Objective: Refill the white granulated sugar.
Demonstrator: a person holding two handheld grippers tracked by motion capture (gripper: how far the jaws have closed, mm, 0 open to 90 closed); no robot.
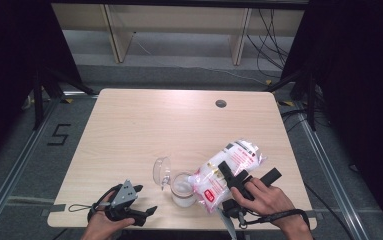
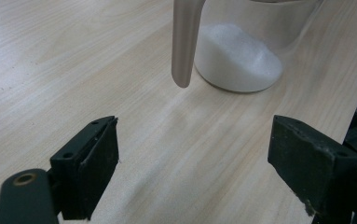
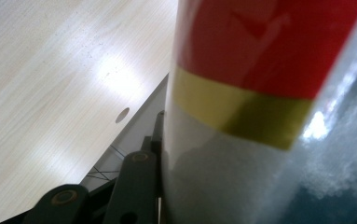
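Note:
A clear plastic bag of white granules (image 1: 235,152) with a red and yellow label lies tilted, its lower end over a small clear jar (image 1: 183,194). My right gripper (image 1: 249,176) is shut on the bag's middle, one jaw across its top. In the right gripper view the bag's label (image 3: 260,88) is pressed against one black finger (image 3: 136,186); the other jaw is hidden behind the bag. The jar (image 2: 241,56) holds a heap of white granules, and its hinged lid (image 1: 161,172) stands open to the left. My left gripper (image 1: 138,209) rests open near the front left edge, pointing at the jar, nothing between its jaws (image 2: 192,172).
The light wooden table (image 1: 169,125) has a round cable hole (image 1: 221,103) at the back right. A pale rod-like part of the jar (image 2: 185,42) hangs between the left gripper and the jar. Dark floor, rails and cables surround the table.

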